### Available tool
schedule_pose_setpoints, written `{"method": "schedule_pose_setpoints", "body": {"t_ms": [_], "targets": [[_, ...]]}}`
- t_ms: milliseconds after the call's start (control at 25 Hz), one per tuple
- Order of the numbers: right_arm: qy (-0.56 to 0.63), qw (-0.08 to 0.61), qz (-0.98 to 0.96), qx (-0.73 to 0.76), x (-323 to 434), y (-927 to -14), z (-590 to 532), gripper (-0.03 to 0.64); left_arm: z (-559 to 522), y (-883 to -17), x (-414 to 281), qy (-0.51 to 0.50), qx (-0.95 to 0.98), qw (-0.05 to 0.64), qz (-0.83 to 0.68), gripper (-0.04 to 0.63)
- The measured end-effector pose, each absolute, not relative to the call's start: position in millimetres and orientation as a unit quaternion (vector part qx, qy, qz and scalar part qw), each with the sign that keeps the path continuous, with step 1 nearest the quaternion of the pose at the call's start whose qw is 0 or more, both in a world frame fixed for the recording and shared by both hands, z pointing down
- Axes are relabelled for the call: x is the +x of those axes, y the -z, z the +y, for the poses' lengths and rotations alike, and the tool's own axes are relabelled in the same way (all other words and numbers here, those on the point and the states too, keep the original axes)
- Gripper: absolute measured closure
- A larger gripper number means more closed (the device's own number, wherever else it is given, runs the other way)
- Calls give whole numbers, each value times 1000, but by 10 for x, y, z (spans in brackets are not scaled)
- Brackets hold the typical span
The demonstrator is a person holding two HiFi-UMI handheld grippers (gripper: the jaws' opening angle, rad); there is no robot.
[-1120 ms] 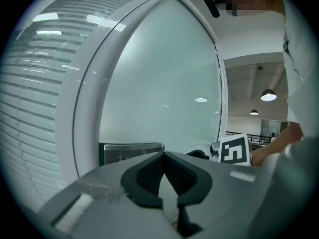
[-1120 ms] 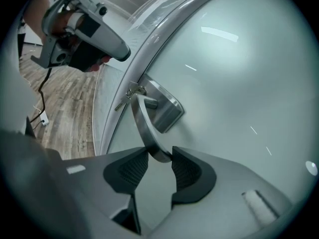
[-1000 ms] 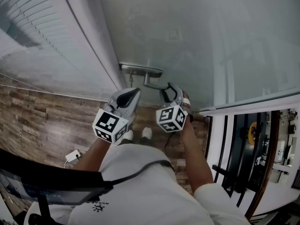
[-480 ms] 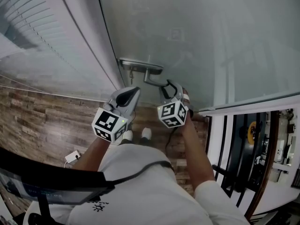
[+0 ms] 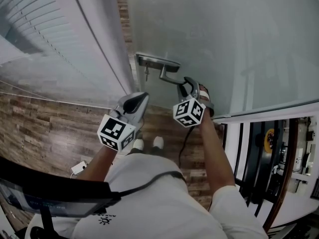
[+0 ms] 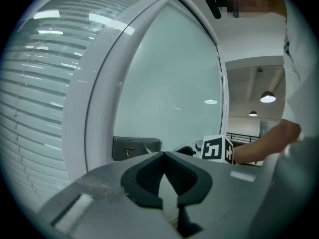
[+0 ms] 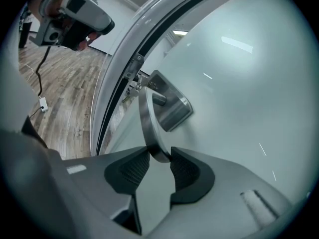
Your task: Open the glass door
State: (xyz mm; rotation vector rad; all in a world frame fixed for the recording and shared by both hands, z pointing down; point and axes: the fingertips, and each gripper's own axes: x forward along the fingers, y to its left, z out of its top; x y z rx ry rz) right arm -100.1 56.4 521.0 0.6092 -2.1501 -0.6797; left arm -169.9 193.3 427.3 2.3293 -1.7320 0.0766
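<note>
Just ahead of the claws, frosted pale-green glass door (image 5: 224, 44), slightly ajar. Brushed-steel lever handle (image 7: 147, 118) grasped in right gripper (image 7: 158, 157), jaws just closing. Left gripper (image 6: 163, 156) clenched, empty.

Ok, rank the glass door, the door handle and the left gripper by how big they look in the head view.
1. glass door
2. left gripper, helped by being nearer the camera
3. door handle
</note>
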Motion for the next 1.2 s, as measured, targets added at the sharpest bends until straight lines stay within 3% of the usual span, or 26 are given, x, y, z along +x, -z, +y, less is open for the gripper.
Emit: {"method": "schedule_pose_setpoints", "body": {"t_ms": [880,1200], "targets": [[365,453,-755,303,-1325,-5228,-273,480,1891,-4440,-2008,-17,833,106,-543,594],[364,451,-765,278,-1341,-5013,-550,488,1610,-4230,-1675,-23,845,106,-524,594]]}}
